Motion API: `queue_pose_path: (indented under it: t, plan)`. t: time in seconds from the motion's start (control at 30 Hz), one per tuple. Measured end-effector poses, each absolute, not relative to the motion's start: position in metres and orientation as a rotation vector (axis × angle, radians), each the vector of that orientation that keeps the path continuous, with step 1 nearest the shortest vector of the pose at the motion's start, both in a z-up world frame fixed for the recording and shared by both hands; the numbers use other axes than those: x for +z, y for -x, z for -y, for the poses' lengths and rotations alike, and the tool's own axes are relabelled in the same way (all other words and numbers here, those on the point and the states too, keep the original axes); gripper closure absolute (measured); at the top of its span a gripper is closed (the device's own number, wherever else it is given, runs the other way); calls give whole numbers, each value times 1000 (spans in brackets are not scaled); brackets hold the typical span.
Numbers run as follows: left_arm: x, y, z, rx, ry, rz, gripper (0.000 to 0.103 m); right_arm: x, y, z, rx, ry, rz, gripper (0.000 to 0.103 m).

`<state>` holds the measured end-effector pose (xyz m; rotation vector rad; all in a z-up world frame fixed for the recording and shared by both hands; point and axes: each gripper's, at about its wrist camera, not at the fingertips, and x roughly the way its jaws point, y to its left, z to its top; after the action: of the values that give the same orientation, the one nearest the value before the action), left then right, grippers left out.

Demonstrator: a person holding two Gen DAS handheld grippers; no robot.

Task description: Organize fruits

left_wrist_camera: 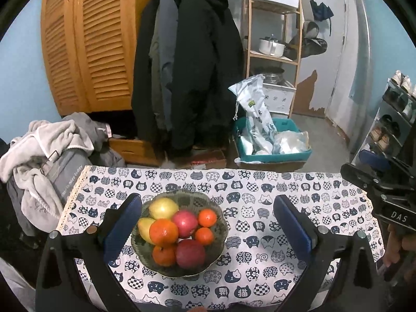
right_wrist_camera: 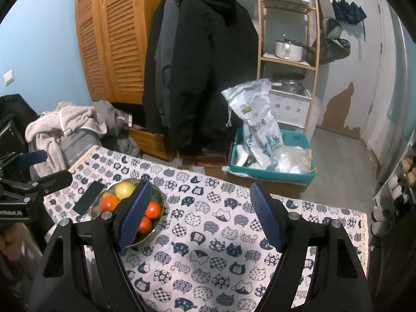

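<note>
A green scalloped bowl [left_wrist_camera: 221, 230] sits on the cat-print tablecloth [left_wrist_camera: 260, 208]. It holds several fruits: oranges [left_wrist_camera: 163, 232], red apples [left_wrist_camera: 190, 253] and yellow fruits [left_wrist_camera: 163, 207]. My left gripper [left_wrist_camera: 206, 231] is open and empty, its jaws wide, with the bowl between them toward the left finger. My right gripper [right_wrist_camera: 201, 218] is open and empty over bare cloth. The bowl [right_wrist_camera: 160, 197] lies behind its left finger [right_wrist_camera: 134, 217], which hides part of the fruit. The right gripper also shows at the right edge of the left wrist view [left_wrist_camera: 377, 189].
A black phone [right_wrist_camera: 89, 200] lies on the cloth left of the bowl. Beyond the table's far edge stand a clothes rack with dark coats [left_wrist_camera: 184, 65], a teal box with bags [left_wrist_camera: 273, 140], a wooden shelf [left_wrist_camera: 273, 39] and a laundry pile [left_wrist_camera: 39, 156].
</note>
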<state>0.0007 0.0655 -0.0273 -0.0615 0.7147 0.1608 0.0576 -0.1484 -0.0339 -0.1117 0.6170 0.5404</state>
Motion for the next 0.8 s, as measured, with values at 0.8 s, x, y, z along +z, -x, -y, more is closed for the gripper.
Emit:
queue_pose_path:
  t: [0.8]
  plan:
    - [-33,-4,-67,160,79,-752,1,-37,-58,145,539,119,-624,26]
